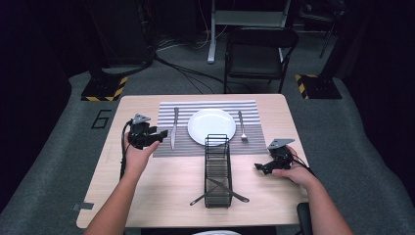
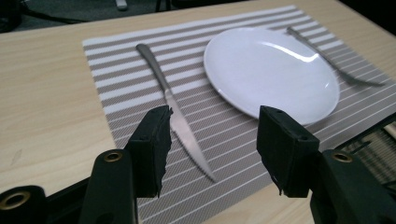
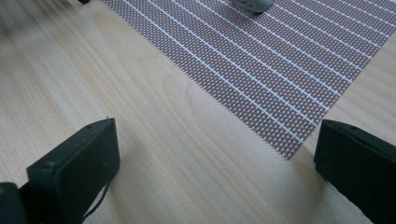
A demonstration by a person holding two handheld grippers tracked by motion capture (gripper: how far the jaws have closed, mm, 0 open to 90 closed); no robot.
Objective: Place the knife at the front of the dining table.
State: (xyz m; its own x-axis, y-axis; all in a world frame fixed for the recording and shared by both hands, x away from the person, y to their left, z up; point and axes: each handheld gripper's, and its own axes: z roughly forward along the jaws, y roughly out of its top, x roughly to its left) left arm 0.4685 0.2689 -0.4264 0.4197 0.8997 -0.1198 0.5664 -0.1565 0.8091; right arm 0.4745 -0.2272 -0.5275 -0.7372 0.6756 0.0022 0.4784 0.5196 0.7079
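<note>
A striped placemat (image 1: pixel 208 128) carries a white plate (image 1: pixel 211 126), with a knife (image 1: pixel 173 127) to its left and a fork (image 1: pixel 242 126) to its right. My left gripper (image 1: pixel 161 133) hovers open at the mat's left edge, just beside the knife. Its own view has the knife (image 2: pixel 180 126) lying between the spread jaws, with the plate (image 2: pixel 271 72) and fork (image 2: pixel 327 63) beyond, and the left gripper (image 2: pixel 212 140) holds nothing. My right gripper (image 1: pixel 258 167) is open and empty over bare wood near the mat's front right corner (image 3: pixel 261 56); the right gripper (image 3: pixel 217 154) has its jaws wide apart.
A black wire basket (image 1: pixel 217 169) stands in front of the plate, reaching toward the table's front edge, with two utensils (image 1: pixel 235 196) crossed in its near end and poking out both sides. A folding chair (image 1: pixel 259 54) stands beyond the table.
</note>
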